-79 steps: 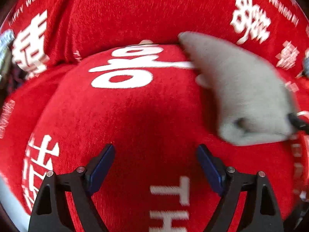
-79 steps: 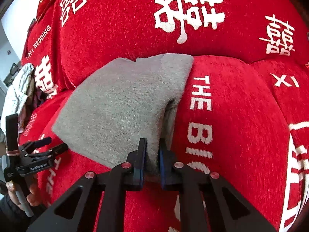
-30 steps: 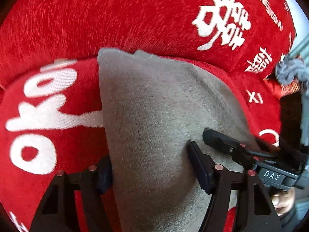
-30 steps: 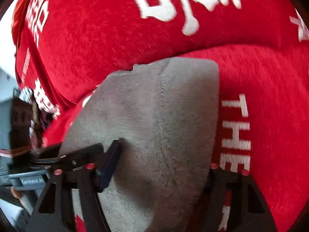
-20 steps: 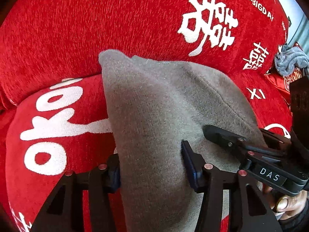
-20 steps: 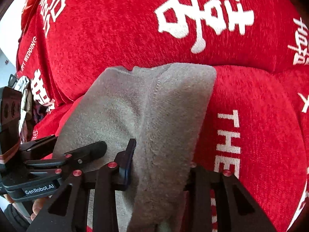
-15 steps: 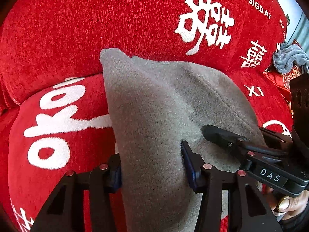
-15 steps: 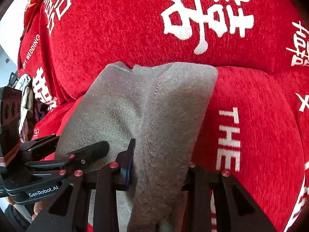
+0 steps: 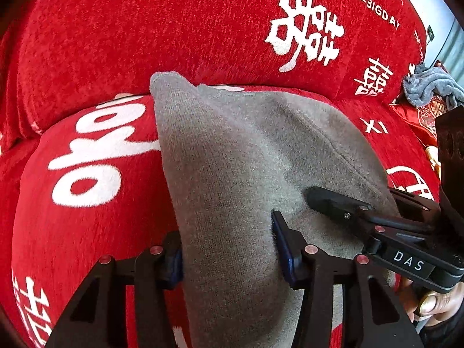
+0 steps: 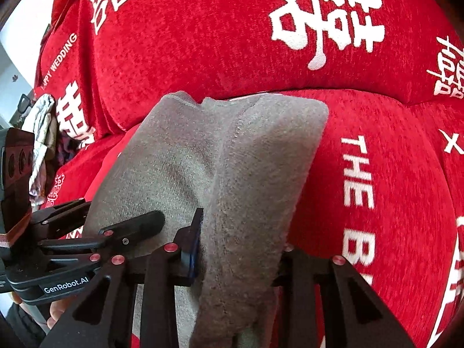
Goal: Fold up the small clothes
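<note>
A folded grey garment (image 9: 237, 156) lies on a red sofa cover with white lettering (image 9: 87, 159). My left gripper (image 9: 227, 249) is shut on the garment's near left edge, a thick fold bunched between its fingers. My right gripper (image 10: 240, 246) is shut on the near right edge of the same grey garment (image 10: 232, 156). The two grippers sit side by side. The right gripper also shows in the left wrist view (image 9: 348, 206); the left gripper also shows in the right wrist view (image 10: 121, 226).
The red sofa backrest (image 10: 232, 29) rises just behind the garment. A grey bundle of cloth (image 9: 432, 87) lies far right on the sofa. Light-coloured clothes (image 10: 40, 133) are piled at the far left. A hand (image 9: 432, 304) holds the right gripper's handle.
Both grippers came down over the garment's near edge and closed on it: the left on its left side, the right on its right side. The cloth now bunches up between each pair of fingers.
</note>
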Demonstrator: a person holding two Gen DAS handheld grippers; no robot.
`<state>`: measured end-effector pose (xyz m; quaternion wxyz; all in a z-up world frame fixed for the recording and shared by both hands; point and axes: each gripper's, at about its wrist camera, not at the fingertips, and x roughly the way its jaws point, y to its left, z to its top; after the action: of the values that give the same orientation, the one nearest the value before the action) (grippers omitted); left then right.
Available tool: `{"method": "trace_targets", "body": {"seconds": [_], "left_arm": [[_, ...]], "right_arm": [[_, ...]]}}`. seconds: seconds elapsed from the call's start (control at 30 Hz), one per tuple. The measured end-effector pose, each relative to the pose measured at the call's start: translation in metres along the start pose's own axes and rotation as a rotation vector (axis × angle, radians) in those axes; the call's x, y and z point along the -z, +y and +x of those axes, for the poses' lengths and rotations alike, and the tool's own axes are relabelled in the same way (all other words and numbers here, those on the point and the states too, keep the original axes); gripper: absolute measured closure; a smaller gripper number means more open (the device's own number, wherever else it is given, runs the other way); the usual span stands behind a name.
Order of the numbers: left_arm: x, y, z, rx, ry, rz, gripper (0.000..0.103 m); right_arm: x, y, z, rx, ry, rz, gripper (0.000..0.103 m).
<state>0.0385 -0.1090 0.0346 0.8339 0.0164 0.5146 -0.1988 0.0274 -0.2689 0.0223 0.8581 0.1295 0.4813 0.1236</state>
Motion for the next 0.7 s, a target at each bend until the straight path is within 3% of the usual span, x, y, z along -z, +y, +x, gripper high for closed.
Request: {"method": "trace_targets", "body": {"seconds": [0.7], "left_arm": [[0.061, 0.017, -0.041, 0.003, -0.021, -0.034, 0.05]], "right_arm": [[0.045, 0.048, -0.02, 0.008, 0.017, -0.074, 0.069]]}}
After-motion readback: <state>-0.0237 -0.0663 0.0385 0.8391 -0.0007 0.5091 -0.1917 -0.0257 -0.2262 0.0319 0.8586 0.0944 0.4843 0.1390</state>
